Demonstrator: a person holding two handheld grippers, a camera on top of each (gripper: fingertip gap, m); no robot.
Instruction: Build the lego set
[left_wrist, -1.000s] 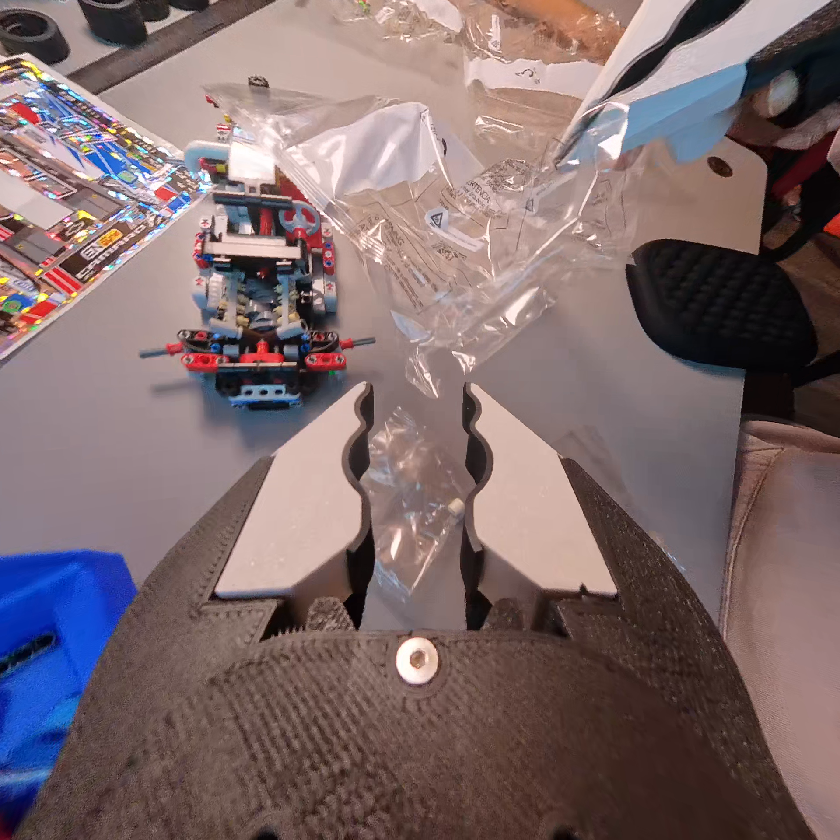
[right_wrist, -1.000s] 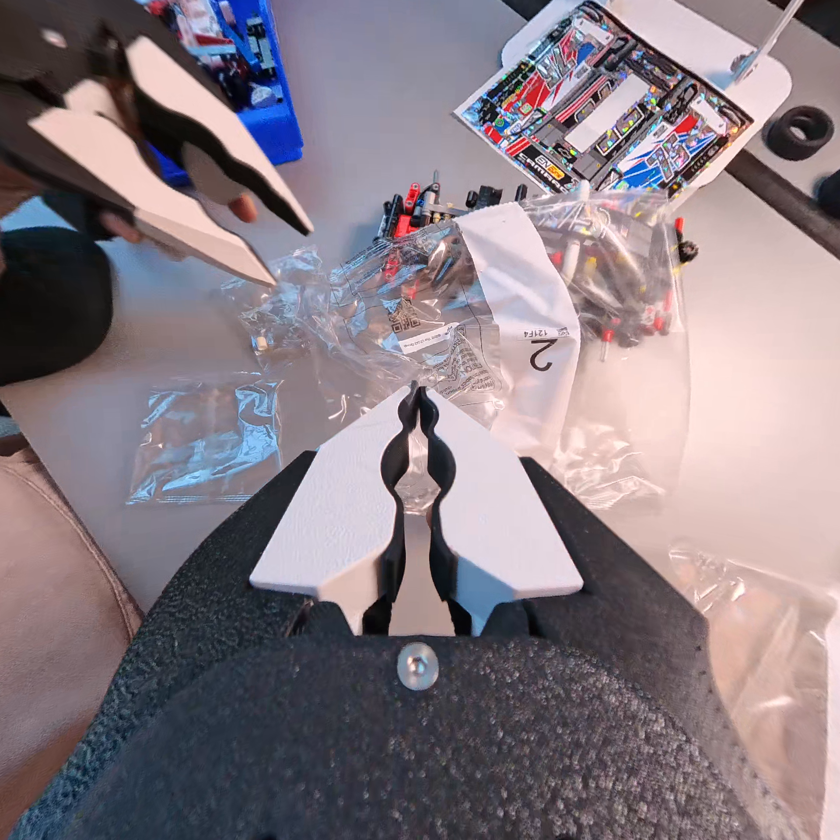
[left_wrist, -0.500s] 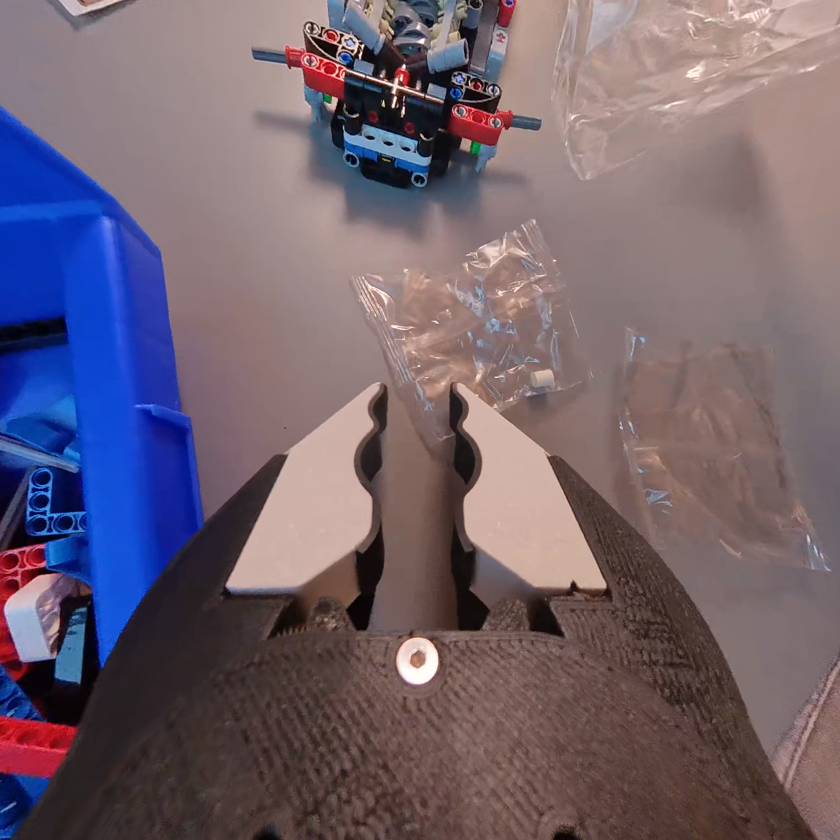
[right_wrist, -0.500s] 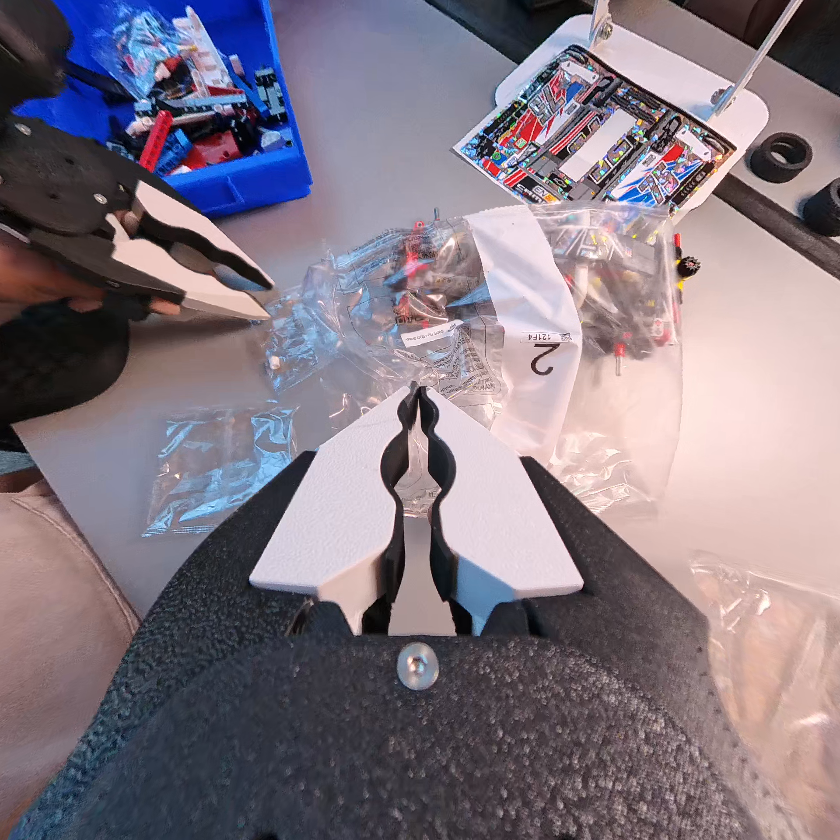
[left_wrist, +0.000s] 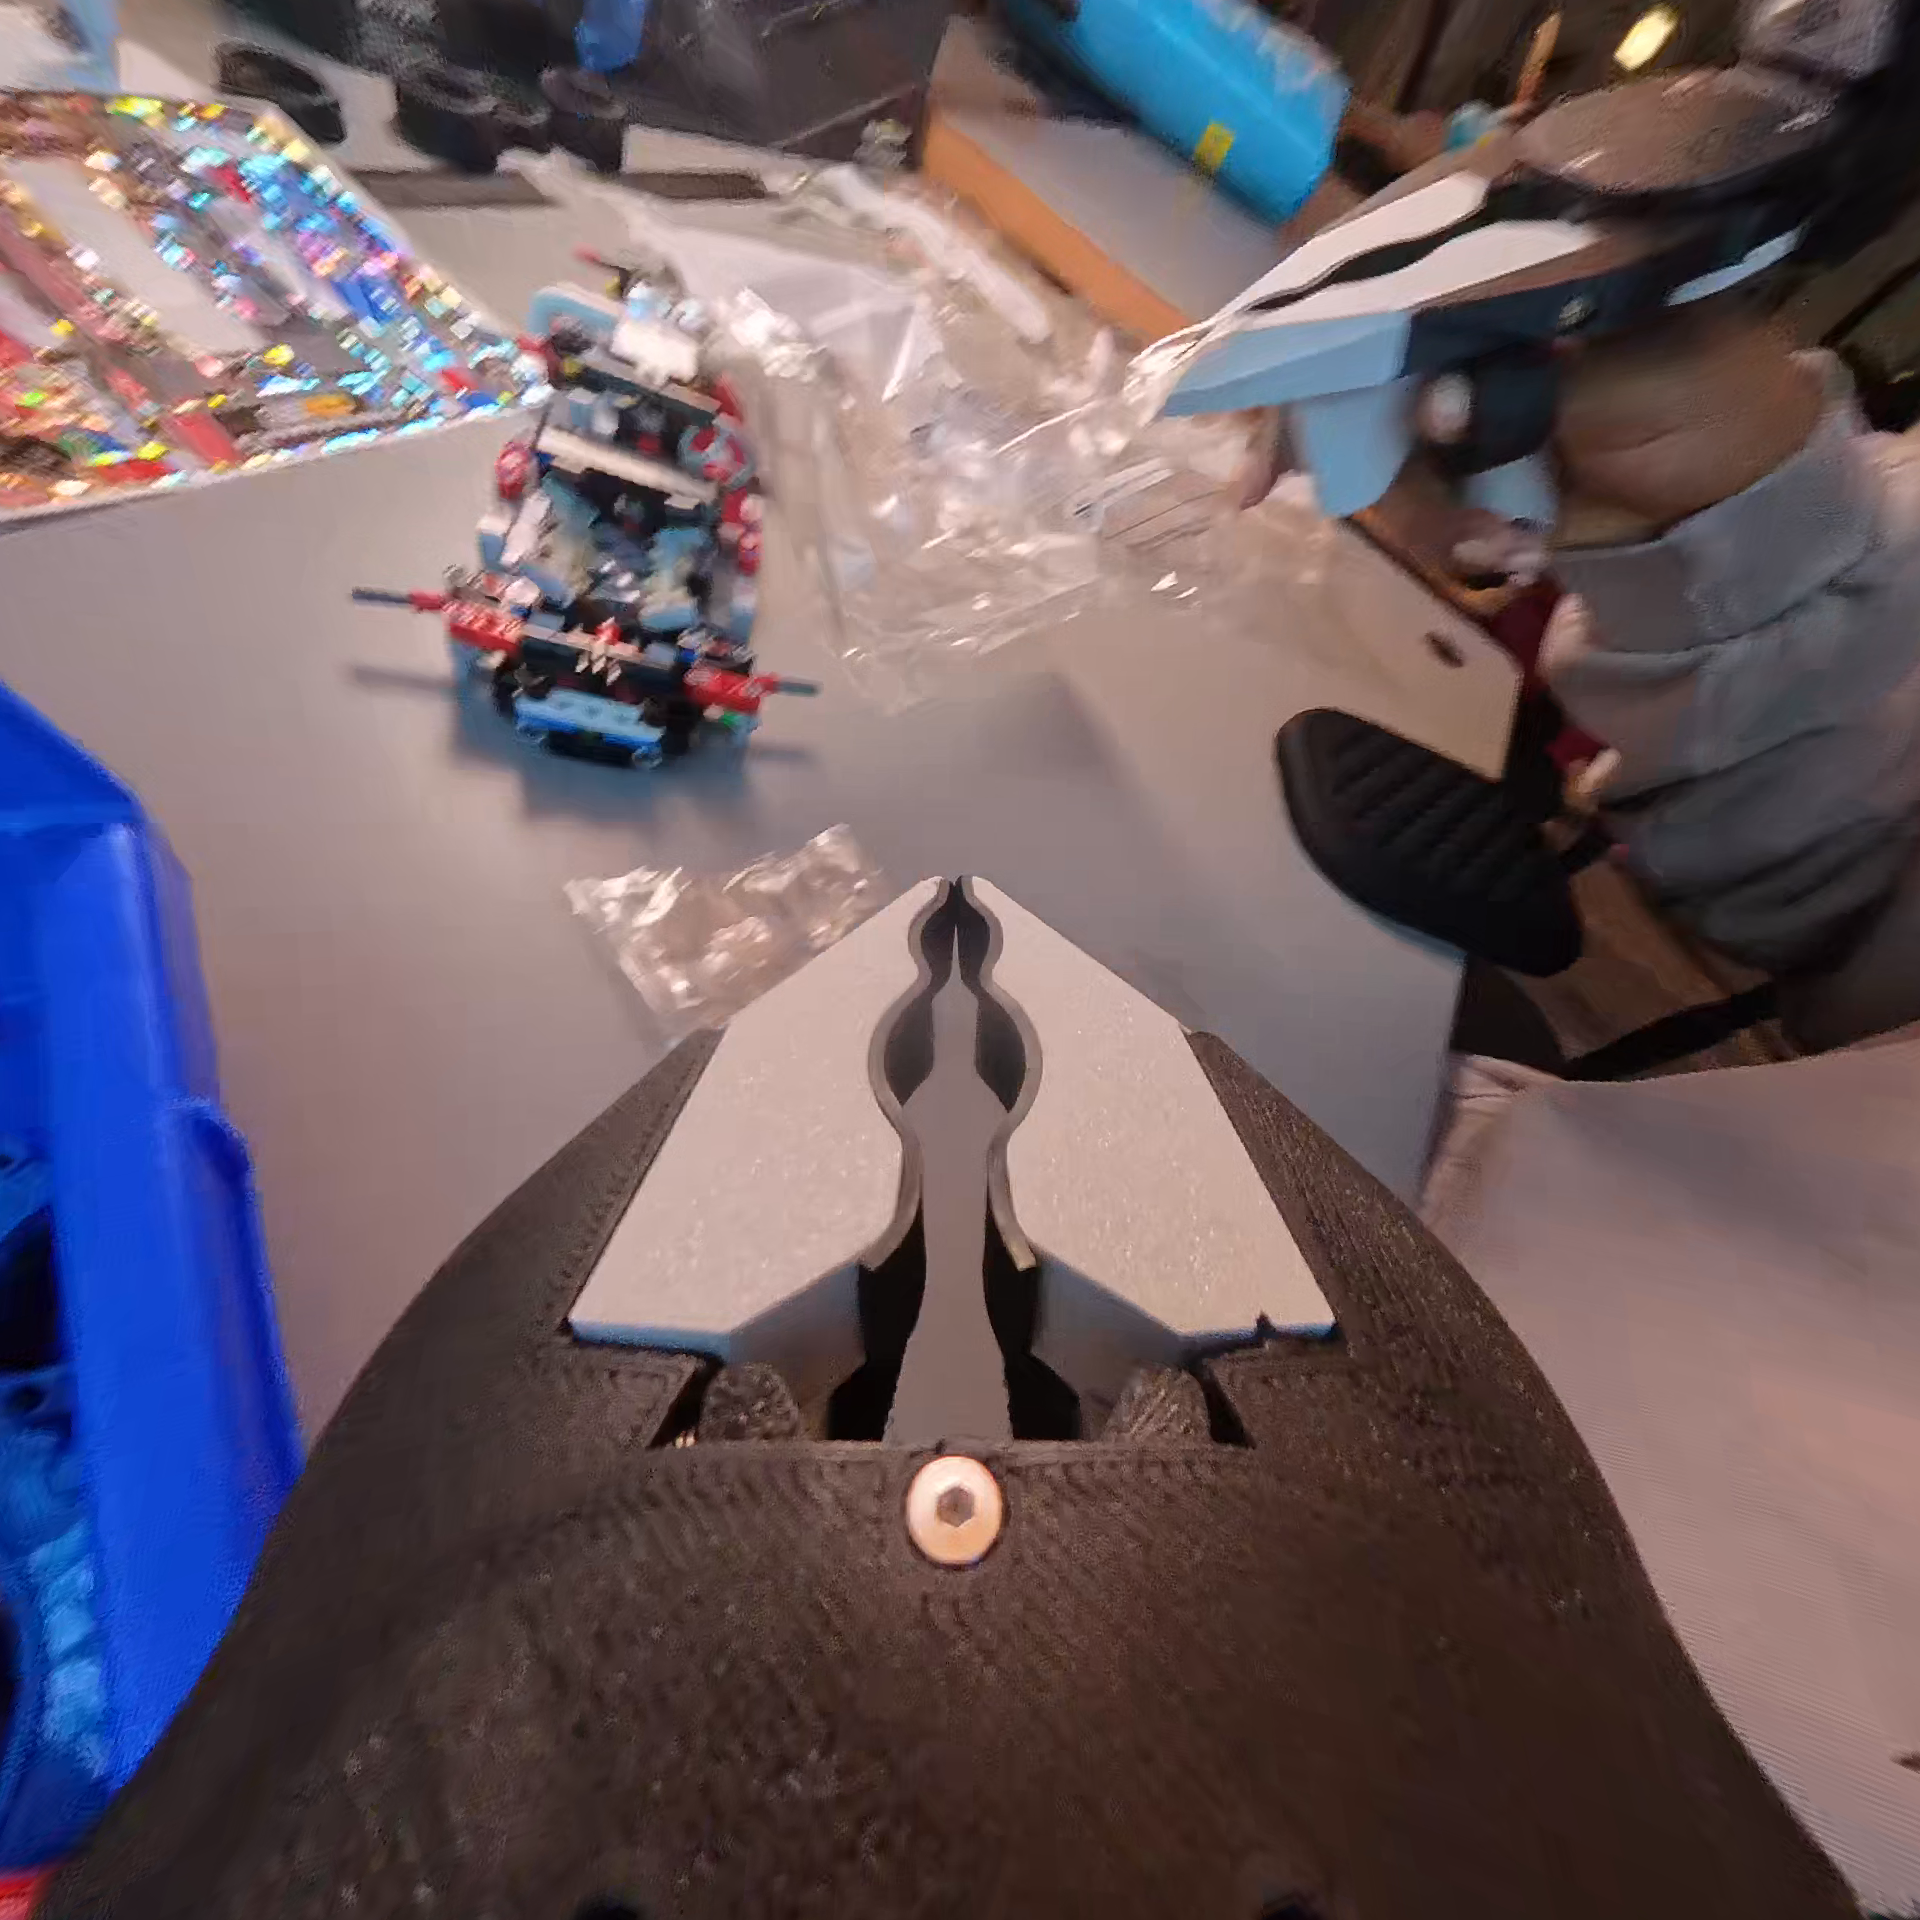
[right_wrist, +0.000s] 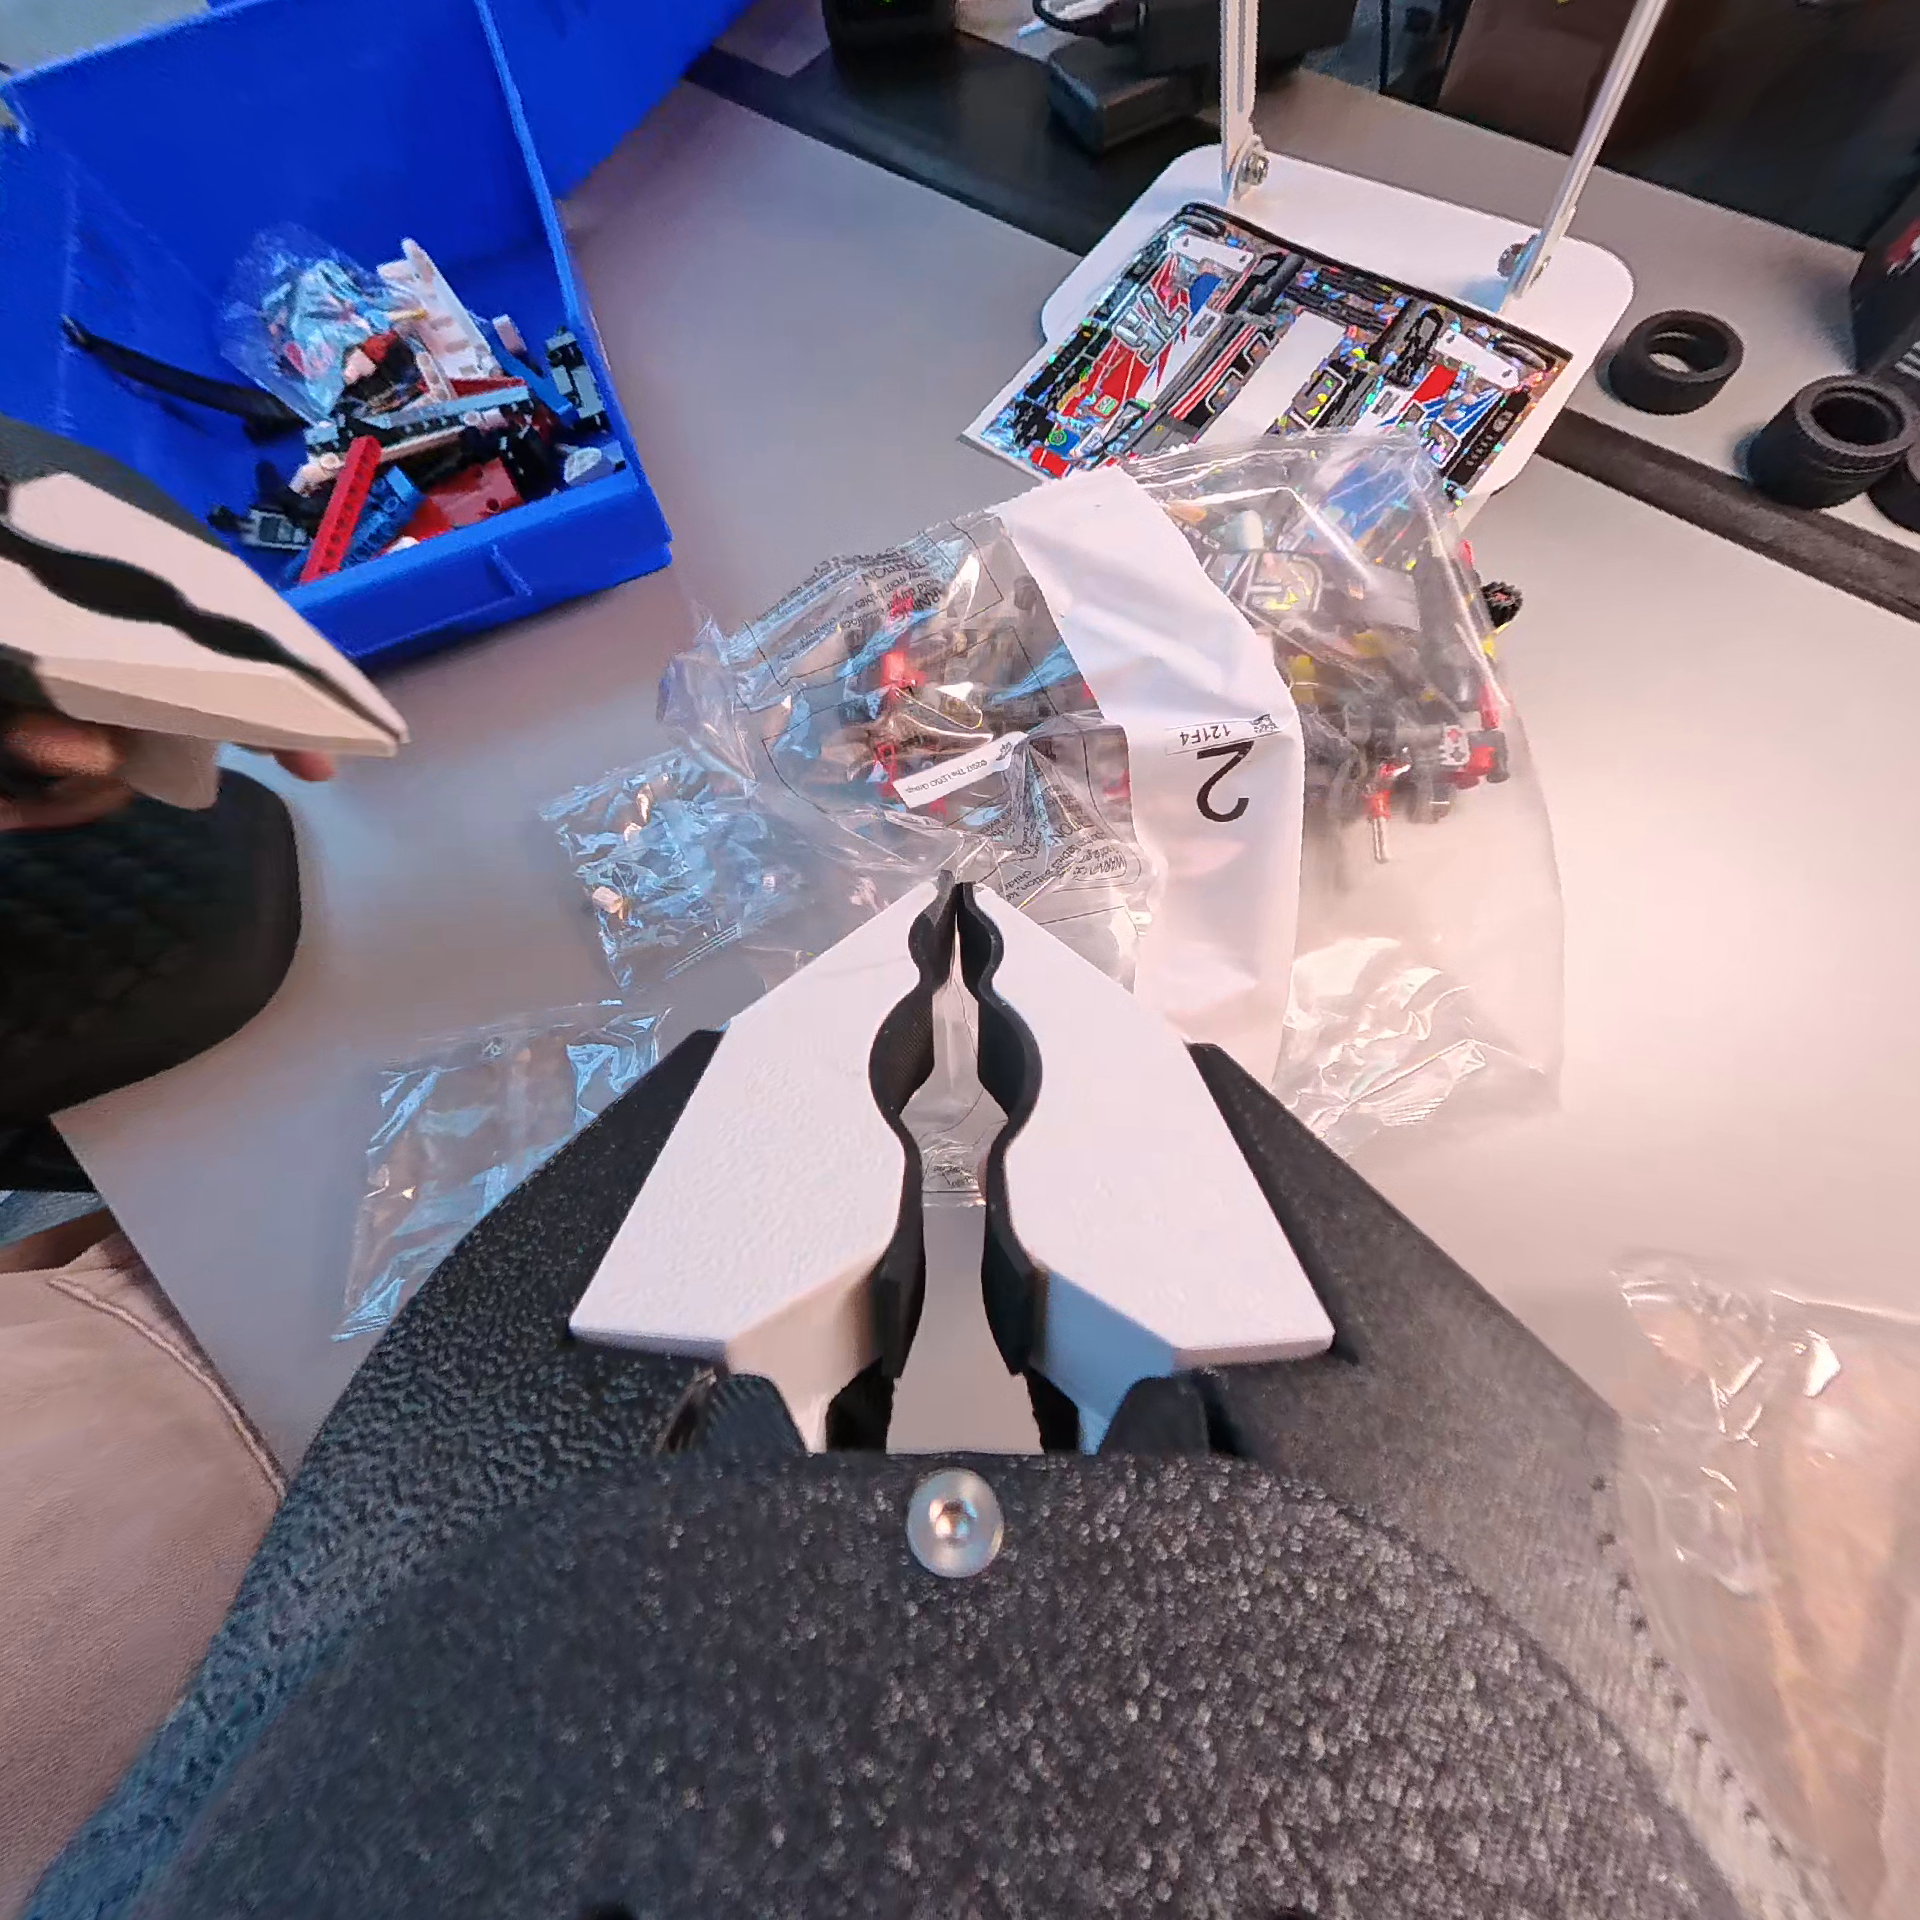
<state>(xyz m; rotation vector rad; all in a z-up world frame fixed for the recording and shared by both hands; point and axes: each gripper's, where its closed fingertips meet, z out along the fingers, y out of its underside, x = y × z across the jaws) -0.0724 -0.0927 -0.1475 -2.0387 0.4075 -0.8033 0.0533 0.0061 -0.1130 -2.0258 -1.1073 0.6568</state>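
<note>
Grey surface (left_wrist: 260, 831), items as follows. Your left gripper (left_wrist: 956, 883): fingertips pressed together, nothing visible between them, poised above the surface just beside a small clear bag (left_wrist: 727, 925) that lies flat. Your right gripper (right_wrist: 954, 888): tips closed on the edge of a large clear parts bag (right_wrist: 1091, 727), which has a white band and hangs lifted over the surface; loose pieces show inside it. Partly built lego car (left_wrist: 613, 582): upright on the surface beyond the small bag, red, black and pale blue, axles sticking out at either side, partly seen through the lifted bag in the right wrist view. Blue bin (right_wrist: 499, 582): to the left, holding loose lego pieces. Shiny sticker sheet (right_wrist: 1278, 353): flat on a white base farther back. Black tyres (right_wrist: 1673, 358): beyond the sheet. Two more flat clear bags (right_wrist: 488, 1132) lie near you.
</note>
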